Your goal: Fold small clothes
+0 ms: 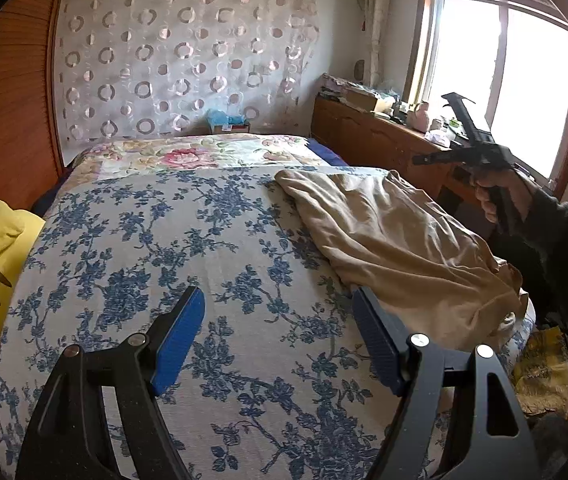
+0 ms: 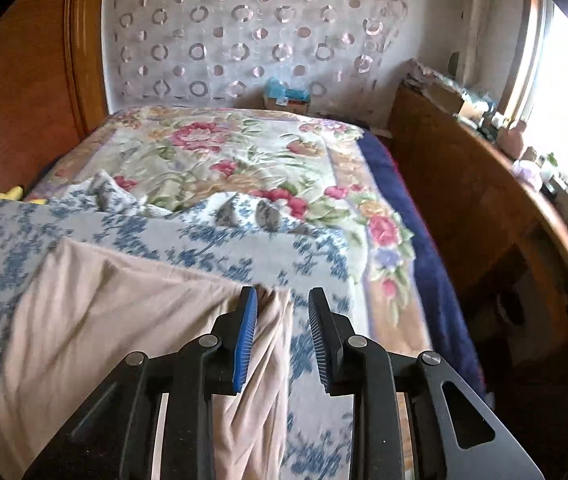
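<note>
A beige garment (image 1: 400, 240) lies crumpled on the right side of the bed's blue-flowered cover (image 1: 156, 248). My left gripper (image 1: 278, 300) is open and empty, low over the cover, its right finger beside the garment's near edge. The right gripper's body (image 1: 480, 152) is held in a hand above the garment's far right side. In the right wrist view the garment (image 2: 96, 320) spreads to the left. My right gripper (image 2: 282, 300) is open above the garment's bunched corner (image 2: 272, 300), holding nothing.
A yellow plush (image 1: 0, 248) lies at the bed's left edge. A pink-flowered blanket (image 2: 224, 152) covers the far half of the bed. A wooden cabinet (image 2: 464, 184) with clutter stands along the right under the window. A wooden wardrobe (image 1: 8, 112) is on the left.
</note>
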`<action>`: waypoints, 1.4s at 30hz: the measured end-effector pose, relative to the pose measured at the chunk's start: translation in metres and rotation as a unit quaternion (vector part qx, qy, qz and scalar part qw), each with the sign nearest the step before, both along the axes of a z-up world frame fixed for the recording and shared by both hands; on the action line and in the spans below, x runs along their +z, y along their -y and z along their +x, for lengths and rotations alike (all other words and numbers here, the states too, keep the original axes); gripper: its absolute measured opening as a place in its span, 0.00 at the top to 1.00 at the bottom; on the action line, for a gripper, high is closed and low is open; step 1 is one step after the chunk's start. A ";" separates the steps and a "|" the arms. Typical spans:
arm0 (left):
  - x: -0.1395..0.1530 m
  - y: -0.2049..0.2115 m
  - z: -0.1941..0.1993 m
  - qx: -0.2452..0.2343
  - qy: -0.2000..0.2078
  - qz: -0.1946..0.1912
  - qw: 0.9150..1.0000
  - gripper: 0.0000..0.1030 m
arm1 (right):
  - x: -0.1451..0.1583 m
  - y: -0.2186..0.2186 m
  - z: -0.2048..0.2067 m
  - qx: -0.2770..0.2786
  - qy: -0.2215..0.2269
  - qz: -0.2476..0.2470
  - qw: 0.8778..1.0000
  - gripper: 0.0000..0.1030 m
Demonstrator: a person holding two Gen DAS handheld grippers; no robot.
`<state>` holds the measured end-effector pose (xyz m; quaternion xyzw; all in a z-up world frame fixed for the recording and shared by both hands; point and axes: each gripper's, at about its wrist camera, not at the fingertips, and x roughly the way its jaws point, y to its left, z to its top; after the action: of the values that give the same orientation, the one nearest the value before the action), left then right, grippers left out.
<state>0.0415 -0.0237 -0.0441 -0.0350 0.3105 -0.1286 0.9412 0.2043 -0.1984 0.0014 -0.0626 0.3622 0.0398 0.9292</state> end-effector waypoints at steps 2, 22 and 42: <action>0.000 0.005 0.000 -0.007 0.000 0.001 1.000 0.25 | 0.005 -0.006 -0.016 0.022 0.004 0.002 1.000 0.73; -0.018 0.086 0.006 -0.101 -0.044 0.031 0.993 0.25 | -0.006 0.033 -0.216 0.098 -0.016 0.061 0.993 0.73; -0.032 0.107 0.001 -0.131 -0.077 0.041 0.988 0.25 | -0.003 0.066 -0.263 0.066 -0.028 0.035 0.997 0.98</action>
<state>0.0427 -0.1309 -0.0765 0.0345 0.3886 -0.2348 0.8903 -0.0582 -0.2640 -0.0019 -0.0523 0.3819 0.1150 0.9155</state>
